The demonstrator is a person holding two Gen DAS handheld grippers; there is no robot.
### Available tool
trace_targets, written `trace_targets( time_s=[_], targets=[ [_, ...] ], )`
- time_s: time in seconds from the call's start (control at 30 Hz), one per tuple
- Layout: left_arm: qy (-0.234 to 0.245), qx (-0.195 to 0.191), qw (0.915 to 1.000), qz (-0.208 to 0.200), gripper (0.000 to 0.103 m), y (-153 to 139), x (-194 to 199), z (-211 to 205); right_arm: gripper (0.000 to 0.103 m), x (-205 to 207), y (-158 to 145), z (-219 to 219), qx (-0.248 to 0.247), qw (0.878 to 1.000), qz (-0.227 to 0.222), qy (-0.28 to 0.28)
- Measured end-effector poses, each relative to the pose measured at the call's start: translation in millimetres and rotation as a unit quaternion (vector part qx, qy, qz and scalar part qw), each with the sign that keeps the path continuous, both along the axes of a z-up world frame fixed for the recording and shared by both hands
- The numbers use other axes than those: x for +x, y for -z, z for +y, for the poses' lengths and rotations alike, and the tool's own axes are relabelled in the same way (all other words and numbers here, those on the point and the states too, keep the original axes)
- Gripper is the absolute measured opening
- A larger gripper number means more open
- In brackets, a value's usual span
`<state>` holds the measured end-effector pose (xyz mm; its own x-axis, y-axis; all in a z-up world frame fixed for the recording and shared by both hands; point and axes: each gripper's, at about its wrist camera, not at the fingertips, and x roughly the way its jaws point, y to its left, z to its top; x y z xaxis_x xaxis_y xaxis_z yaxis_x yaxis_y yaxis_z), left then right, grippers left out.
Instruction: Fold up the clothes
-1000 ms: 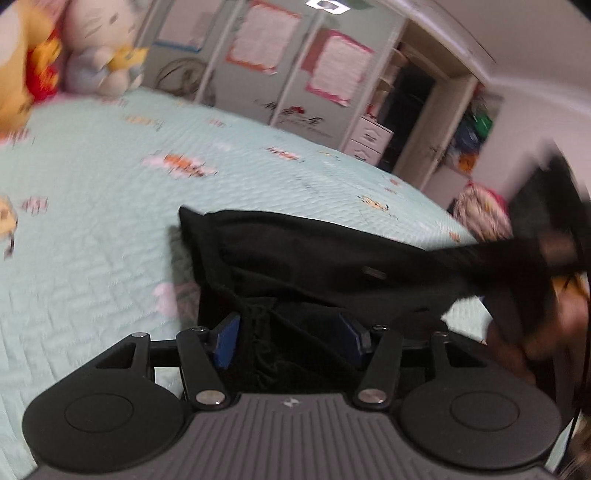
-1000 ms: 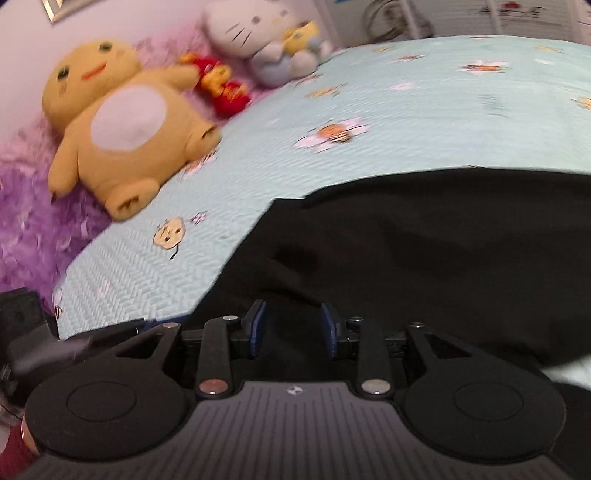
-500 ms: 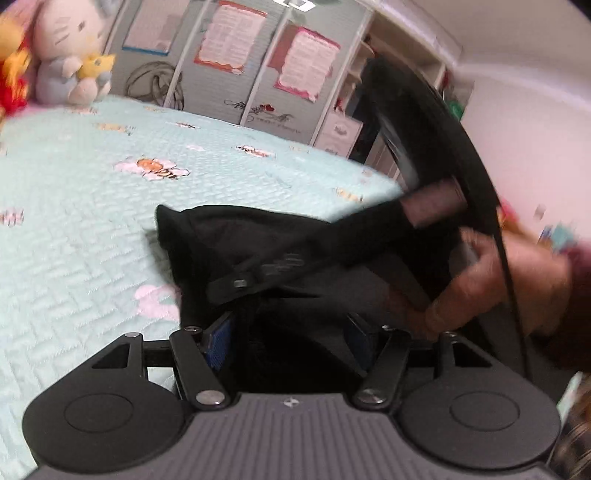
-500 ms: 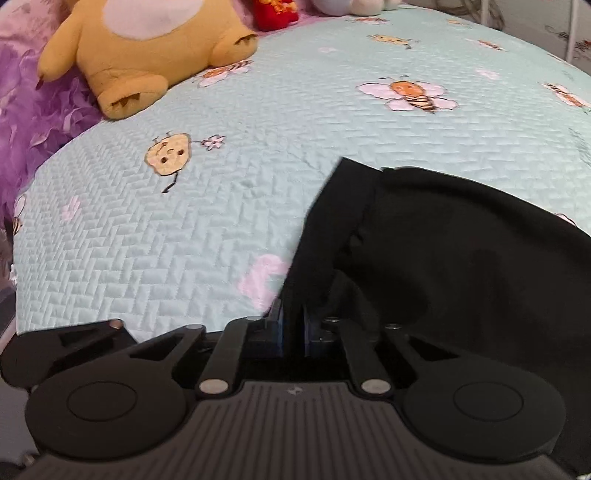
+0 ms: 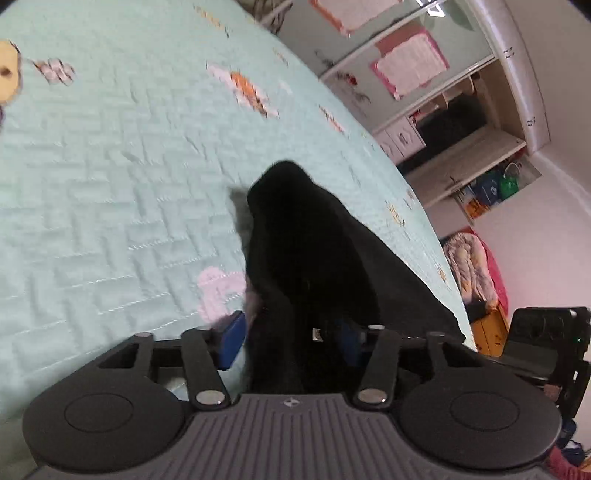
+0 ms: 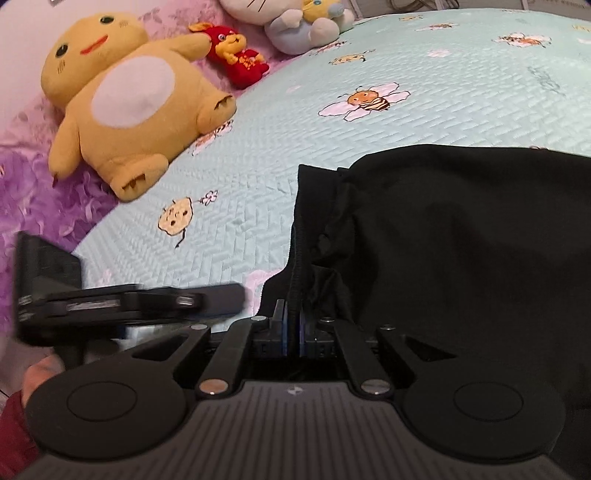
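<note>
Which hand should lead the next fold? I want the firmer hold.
Right, probably: the right gripper is shut on the black garment's edge; the left gripper's jaws are closing around cloth, unpinched.

black garment (image 6: 461, 236), bunched, lying on bed

Pale green quilted bedspread (image 6: 280, 155) printed with bees and flowers, covering the bed. At its head end, against a purple frilled cover (image 6: 33, 192), lie a large yellow plush toy (image 6: 129, 99), a small red plush toy (image 6: 236, 59) just beside it and a white cat plush (image 6: 291, 22) beyond. Past the bedspread's far edge stands a wardrobe (image 5: 436, 110) with pink sheets (image 5: 410, 62) on its doors and an open shelved section.
</note>
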<state>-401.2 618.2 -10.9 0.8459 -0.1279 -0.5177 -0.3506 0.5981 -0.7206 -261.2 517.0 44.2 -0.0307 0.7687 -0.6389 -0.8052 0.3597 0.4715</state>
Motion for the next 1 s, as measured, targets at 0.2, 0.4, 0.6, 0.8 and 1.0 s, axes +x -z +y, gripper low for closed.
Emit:
trace_targets(
  time_s=[0.2, 0.4, 0.6, 0.8, 1.0],
  targets=[
    [-0.016, -0.040, 0.9991, -0.003, 0.035, 13, 5, 11, 0.004, 6, 2, -7, 0.012, 1.000, 0.011, 0.000],
    [0.000, -0.038, 0.9993, 0.006, 0.035, 10, 15, 7, 0.004, 10, 5, -9, 0.023, 0.999, 0.025, 0.010],
    [-0.013, 0.021, 0.9991, 0.036, 0.008, 0, 14, -2, 0.005, 9, 7, -12, 0.040, 0.999, 0.026, 0.015],
    [-0.034, 0.049, 0.9970, 0.049, 0.005, -2, -7, 7, 0.039, 9, 18, -62, 0.075, 0.996, 0.039, 0.042],
    [-0.032, 0.055, 0.9967, 0.050, 0.004, -8, -7, 9, 0.039, -8, 37, -132, 0.062, 0.994, -0.004, 0.089]
  ],
)
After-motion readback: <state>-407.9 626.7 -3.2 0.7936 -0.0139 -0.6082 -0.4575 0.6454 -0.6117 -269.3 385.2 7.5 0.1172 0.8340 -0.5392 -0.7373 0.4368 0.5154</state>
